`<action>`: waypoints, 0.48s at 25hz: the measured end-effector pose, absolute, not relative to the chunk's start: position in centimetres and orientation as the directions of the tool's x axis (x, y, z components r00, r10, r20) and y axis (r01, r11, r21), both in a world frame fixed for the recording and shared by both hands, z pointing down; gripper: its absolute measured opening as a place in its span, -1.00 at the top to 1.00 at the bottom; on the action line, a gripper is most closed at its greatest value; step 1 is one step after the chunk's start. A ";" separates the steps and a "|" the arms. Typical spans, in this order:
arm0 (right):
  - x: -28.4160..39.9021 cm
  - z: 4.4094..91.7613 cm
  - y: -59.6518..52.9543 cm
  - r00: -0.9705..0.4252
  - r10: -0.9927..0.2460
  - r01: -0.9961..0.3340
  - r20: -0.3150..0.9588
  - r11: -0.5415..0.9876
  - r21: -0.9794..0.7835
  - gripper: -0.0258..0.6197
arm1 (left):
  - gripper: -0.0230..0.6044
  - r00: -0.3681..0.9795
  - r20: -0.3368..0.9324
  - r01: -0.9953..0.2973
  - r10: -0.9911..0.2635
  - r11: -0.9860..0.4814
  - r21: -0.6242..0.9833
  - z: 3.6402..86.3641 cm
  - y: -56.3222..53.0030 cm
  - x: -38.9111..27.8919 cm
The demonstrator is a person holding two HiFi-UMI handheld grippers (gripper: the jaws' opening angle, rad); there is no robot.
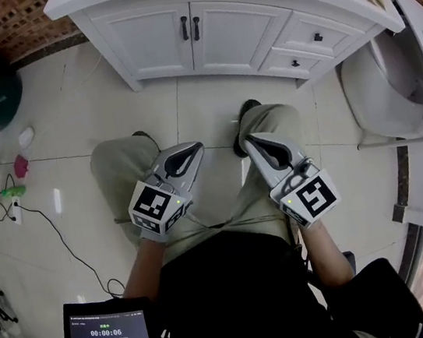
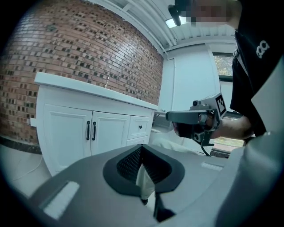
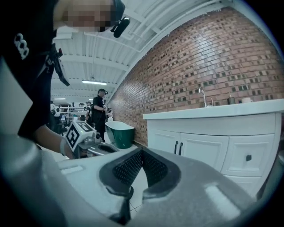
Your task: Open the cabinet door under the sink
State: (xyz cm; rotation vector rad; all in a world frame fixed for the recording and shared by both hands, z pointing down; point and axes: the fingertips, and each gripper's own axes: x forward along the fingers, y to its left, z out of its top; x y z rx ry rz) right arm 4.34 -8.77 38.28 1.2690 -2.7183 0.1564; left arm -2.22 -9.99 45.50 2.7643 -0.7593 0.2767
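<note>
Pale tiled floor [image 1: 107, 101] fills the head view; the white cabinet [image 1: 128, 73] under the sink stands at the upper middle, its two doors [image 1: 151, 41] shut, black handles [image 1: 190, 27] side by side; left gripper [image 1: 192, 153] and right gripper [image 1: 250, 144] sit mid-frame over the person's thighs, well apart from the cabinet, jaws pressed together, holding nothing.

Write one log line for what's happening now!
task: not started | left gripper: jaws shut, empty | right gripper: jaws shut, empty | cabinet doors: closed, untouched
</note>
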 end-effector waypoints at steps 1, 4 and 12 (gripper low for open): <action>4.6 37.9 -8.8 -0.643 -0.747 -0.762 0.167 0.647 -0.038 0.95 | 0.87 0.843 0.259 -0.525 -0.471 -0.827 0.203 45.8 -10.3 -1.9; 4.9 36.5 -9.6 -0.656 -0.738 -0.752 0.161 0.658 -0.049 0.95 | 0.87 0.833 0.278 -0.538 -0.479 -0.818 0.202 46.4 -11.8 -1.2; 6.6 35.3 -11.8 -0.643 -0.758 -0.758 0.113 0.651 0.053 0.95 | 0.87 0.794 0.283 -0.589 -0.538 -0.796 0.138 46.6 -18.6 0.2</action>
